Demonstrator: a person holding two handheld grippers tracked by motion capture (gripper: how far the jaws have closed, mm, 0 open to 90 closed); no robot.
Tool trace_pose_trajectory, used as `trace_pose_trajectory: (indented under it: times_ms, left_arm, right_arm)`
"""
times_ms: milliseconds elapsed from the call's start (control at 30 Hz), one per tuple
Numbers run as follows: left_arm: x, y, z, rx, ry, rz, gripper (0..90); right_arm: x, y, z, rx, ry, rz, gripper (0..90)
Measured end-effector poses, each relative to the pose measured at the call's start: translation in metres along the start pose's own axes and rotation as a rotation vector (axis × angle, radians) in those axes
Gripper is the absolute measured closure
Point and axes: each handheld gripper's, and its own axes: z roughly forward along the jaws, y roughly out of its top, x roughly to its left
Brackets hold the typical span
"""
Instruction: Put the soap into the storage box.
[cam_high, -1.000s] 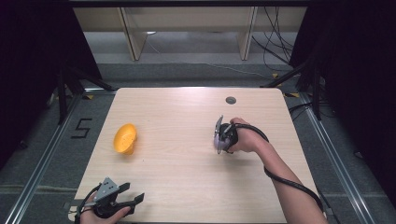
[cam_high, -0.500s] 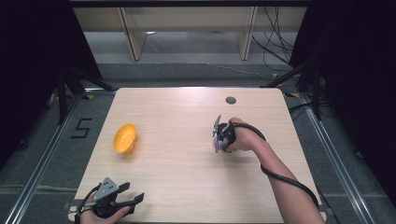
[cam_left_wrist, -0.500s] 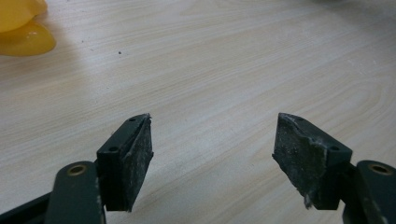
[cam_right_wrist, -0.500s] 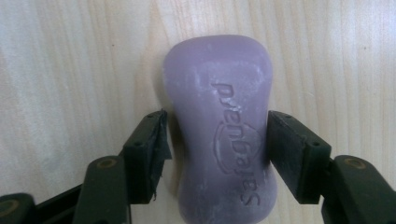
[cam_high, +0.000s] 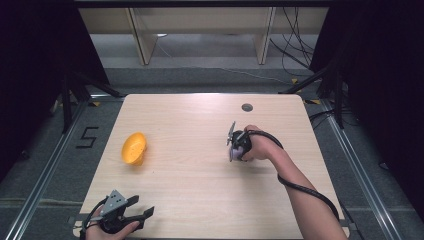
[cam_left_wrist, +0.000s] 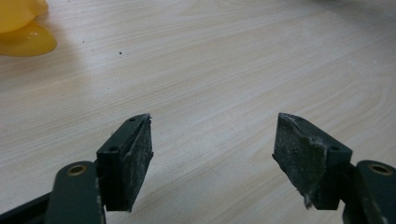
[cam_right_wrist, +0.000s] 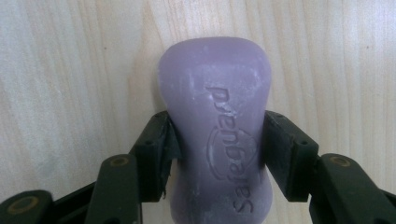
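A purple bar of soap (cam_right_wrist: 217, 116) with embossed lettering sits between the jaws of my right gripper (cam_right_wrist: 217, 140), which is shut on its sides. From above, that gripper (cam_high: 234, 145) is right of the table's middle and points down at the wood, with a sliver of the soap (cam_high: 231, 153) showing under the hand. A yellow-orange bowl-like object (cam_high: 134, 148) lies on the left part of the table, and its edge shows at the upper left of the left gripper view (cam_left_wrist: 21, 28). My left gripper (cam_high: 142, 214) rests open and empty at the front left edge (cam_left_wrist: 212, 144).
The light wooden table (cam_high: 190, 190) has a small dark round hole (cam_high: 247, 107) near its far edge. A black cable (cam_high: 300, 187) trails along the right forearm. Metal rails run along the floor on both sides, and a "5" is marked on the floor (cam_high: 87, 136).
The right hand with the soap has edged slightly to the left. The left gripper and the yellow object have not moved.
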Motion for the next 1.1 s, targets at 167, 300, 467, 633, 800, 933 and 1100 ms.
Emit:
trace_pose_trajectory:
  times_ms: [167, 300, 467, 633, 800, 933, 1100]
  left_arm:
    - [0.000, 0.000, 0.000, 0.004, 0.001, 0.005, 27.4]
    - [0.000, 0.000, -0.001, 0.006, 0.001, 0.004, 27.4]
    - [0.000, 0.001, -0.001, 0.010, 0.002, 0.004, 27.8]
    - [0.000, 0.001, -0.001, 0.009, -0.001, 0.005, 27.8]
    - [0.000, 0.001, -0.001, 0.009, -0.001, 0.014, 27.8]
    - [0.001, 0.001, -0.002, 0.003, 0.005, 0.020, 27.9]
    - [0.000, 0.001, -0.002, 0.001, 0.002, 0.021, 27.8]
  right_arm:
    - [0.000, -0.001, 0.000, -0.004, -0.007, 0.032, 49.5]
    - [0.002, -0.002, -0.001, -0.011, -0.010, 0.035, 49.8]
    - [0.005, -0.003, -0.001, -0.020, -0.030, 0.017, 50.0]
    - [0.013, -0.003, -0.003, -0.021, -0.055, 0.050, 50.1]
    - [0.017, -0.003, -0.004, -0.027, -0.085, 0.040, 50.2]
    - [0.019, -0.005, -0.006, -0.047, -0.098, 0.046, 50.3]
    - [0.023, -0.007, -0.011, -0.071, -0.111, 0.064, 50.3]
